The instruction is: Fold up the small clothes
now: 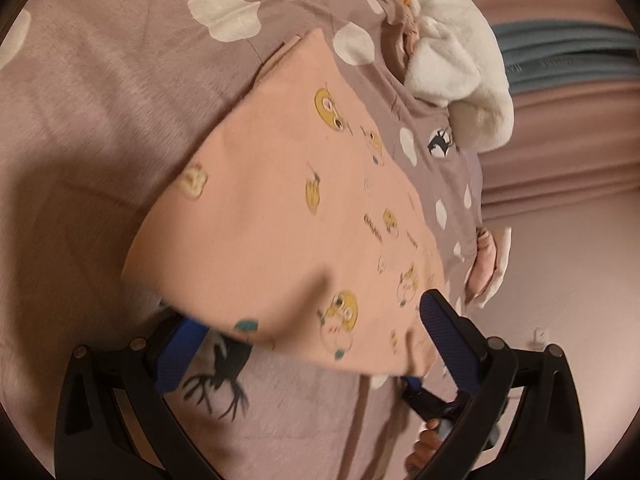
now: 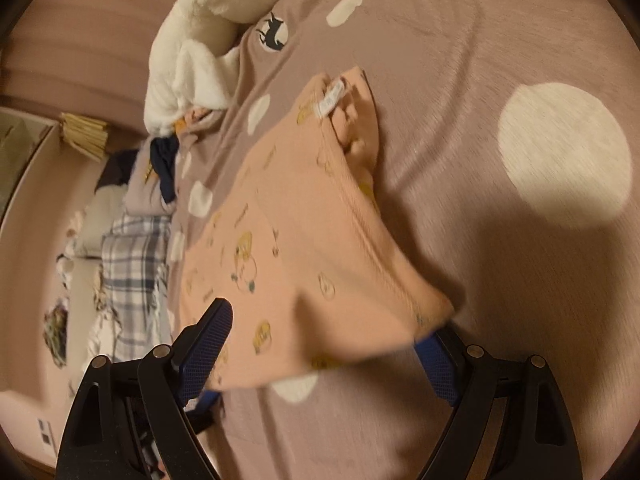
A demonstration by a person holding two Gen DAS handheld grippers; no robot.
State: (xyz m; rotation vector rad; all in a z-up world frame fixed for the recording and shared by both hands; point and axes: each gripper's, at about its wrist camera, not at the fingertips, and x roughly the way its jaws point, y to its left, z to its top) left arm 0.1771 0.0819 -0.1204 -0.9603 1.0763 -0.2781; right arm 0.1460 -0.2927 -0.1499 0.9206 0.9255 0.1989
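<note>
A small peach garment [image 1: 280, 216] printed with yellow cartoon figures lies on the mauve bedspread [image 1: 100, 92]. In the left wrist view its near edge drapes between my left gripper's [image 1: 304, 332] wide-spread blue-padded fingers [image 1: 444, 328]; the left finger is partly hidden under the cloth. In the right wrist view the same garment [image 2: 304, 240], white label at its far end, lies with its near edge between my right gripper's [image 2: 328, 344] open fingers [image 2: 208, 340]. Neither gripper pinches the cloth.
A white fluffy garment [image 1: 460, 64] lies heaped at the bed's edge beyond the peach one, also in the right wrist view [image 2: 200, 40]. Dark and plaid clothes [image 2: 136, 248] lie off the bed's left side. The bedspread [image 2: 520, 60] has white blobs and deer prints.
</note>
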